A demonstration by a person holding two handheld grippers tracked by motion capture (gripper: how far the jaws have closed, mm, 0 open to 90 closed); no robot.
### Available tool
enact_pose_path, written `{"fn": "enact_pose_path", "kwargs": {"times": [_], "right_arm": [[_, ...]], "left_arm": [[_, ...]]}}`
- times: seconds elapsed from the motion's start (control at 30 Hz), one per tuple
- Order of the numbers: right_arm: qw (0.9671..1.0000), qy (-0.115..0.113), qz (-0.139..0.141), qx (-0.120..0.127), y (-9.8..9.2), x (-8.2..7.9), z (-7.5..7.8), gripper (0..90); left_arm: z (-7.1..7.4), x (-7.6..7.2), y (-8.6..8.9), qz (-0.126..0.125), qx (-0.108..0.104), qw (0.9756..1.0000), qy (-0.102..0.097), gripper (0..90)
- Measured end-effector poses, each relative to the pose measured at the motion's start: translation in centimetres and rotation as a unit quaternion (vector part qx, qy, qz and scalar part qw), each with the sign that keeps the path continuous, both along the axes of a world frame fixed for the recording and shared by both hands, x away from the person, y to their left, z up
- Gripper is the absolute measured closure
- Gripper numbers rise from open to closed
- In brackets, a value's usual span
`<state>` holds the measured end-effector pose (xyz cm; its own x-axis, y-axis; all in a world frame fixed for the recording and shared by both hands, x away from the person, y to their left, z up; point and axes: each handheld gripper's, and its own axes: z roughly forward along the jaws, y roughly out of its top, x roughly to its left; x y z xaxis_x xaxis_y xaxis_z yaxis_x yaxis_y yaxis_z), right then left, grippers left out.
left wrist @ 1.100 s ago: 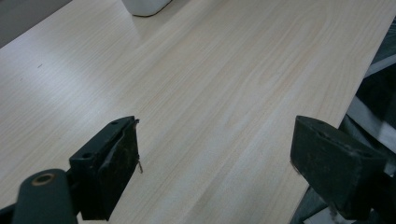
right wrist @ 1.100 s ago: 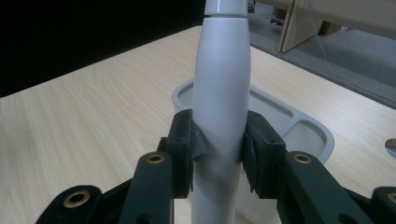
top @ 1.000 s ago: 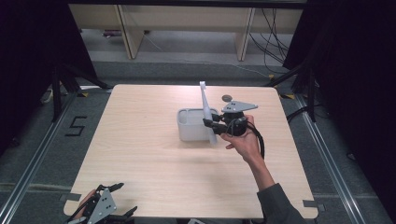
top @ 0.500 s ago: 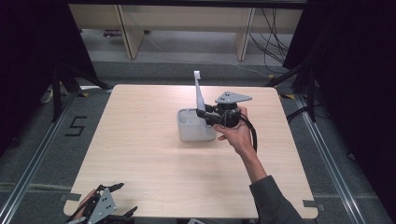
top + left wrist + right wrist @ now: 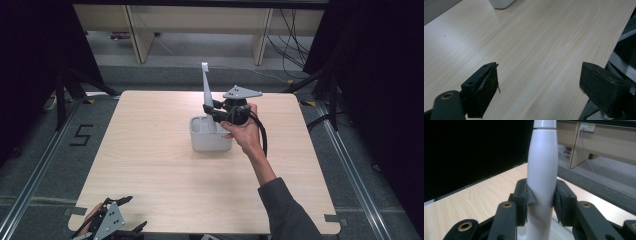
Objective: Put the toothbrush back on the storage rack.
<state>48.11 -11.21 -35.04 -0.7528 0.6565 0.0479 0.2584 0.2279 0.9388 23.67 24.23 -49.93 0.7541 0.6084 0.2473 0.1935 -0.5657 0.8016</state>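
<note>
Left tool (image 5: 107, 225) rests at the near left corner of the table (image 5: 150, 170), with a hand on it; in the left gripper view its two jaws stand wide apart with only bare wood between them, so it holds nothing. It is well apart from the work.

Right tool (image 5: 210, 111) is the one in use, past the middle of the table. Its jaws are closed part way and press from both sides on a long white handle (image 5: 541, 170). In the right gripper view the pads (image 5: 522, 200) sit against the lower, thicker part of the handle, and the handle goes up between them and out of the top of the picture.

From the high view, the handle (image 5: 206, 85) stands almost upright, its long axis nearly vertical, with the top end leaning a little toward the far edge. Its lower end goes down into the white bin (image 5: 210, 137), which stands near the middle of the table, just under and a little nearer than the right tool. What is at the lower end I cannot tell, because the bin wall hides it.

I judge that the next move depends on this: the bin lies straight below the held handle, so the handle must travel along its own long axis, up or down, to clear the rim.
</note>
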Motion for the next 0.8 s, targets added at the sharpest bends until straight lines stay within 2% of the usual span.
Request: {"fn": "enact_pose_path", "kwargs": {"times": [0.03, 0.07, 0.23, 0.27, 0.3, 0.33, 0.37, 0.57, 0.6, 0.63, 0.67, 0.8], "right_arm": [[1.0, 0.0, 0.0, 0.0, 0.0, 0.0, 0.0, 66.7], [0.9999, -0.014, -0.006, -0.003, 0.1, 0.5, -0.1, 66.7], [0.9999, -0.012, -0.01, 0.006, 0.4, 1.4, -0.3, 66.7], [0.9998, 0.003, -0.012, 0.013, 0.6, 1.4, -0.4, 66.6], [0.9997, -0.011, -0.019, 0.009, 0.6, 1.9, -0.6, 66.7], [0.9997, -0.011, -0.019, 0.009, 0.6, 1.9, -0.6, 66.7], [0.9998, -0.004, -0.017, 0.013, 0.6, 2.0, -0.8, 66.7], [0.9995, 0.006, -0.029, 0.01, 1.0, 2.9, -1.9, 66.6], [0.9995, -0.008, -0.031, 0.0, 0.9, 3.1, -2.0, 66.6], [0.9995, -0.008, -0.031, 0.0, 0.9, 3.1, -2.0, 66.6], [0.9994, 0.003, -0.033, 0.007, 1.0, 3.1, -2.2, 66.6], [0.9994, 0.0, -0.034, 0.0, 1.1, 3.4, -2.7, 66.6]], "left_arm": [[0.0, 0.0, 0.0, 0.0, 0.0, 1.0, 0.0, 14.9], [0.0, 0.0, 0.0, 0.0, 0.0, 1.0, 0.0, 14.9], [0.0, 0.0, 0.0, 0.0, 0.002, 1.0, 0.0, 14.9], [0.0, 0.0, 0.0, -0.001, 0.004, 1.0, -0.001, 14.9], [0.0, 0.0, 0.0, -0.001, 0.001, 1.0, 0.0, 14.9], [0.0, 0.0, -0.1, 0.0, -0.006, 1.0, 0.0, 14.9], [0.0, 0.0, -0.1, 0.0, -0.006, 1.0, 0.0, 14.9], [0.0, 0.0, -0.1, -0.001, -0.006, 1.0, 0.0, 14.9], [0.0, 0.0, 0.0, -0.002, -0.002, 1.0, 0.001, 14.9], [0.0, 0.0, 0.0, -0.002, -0.002, 1.0, 0.001, 14.9], [0.0, 0.0, 0.0, -0.002, -0.003, 1.0, 0.0, 14.9], [0.0, 0.0, -0.1, -0.001, -0.005, 1.0, 0.0, 14.9]]}}
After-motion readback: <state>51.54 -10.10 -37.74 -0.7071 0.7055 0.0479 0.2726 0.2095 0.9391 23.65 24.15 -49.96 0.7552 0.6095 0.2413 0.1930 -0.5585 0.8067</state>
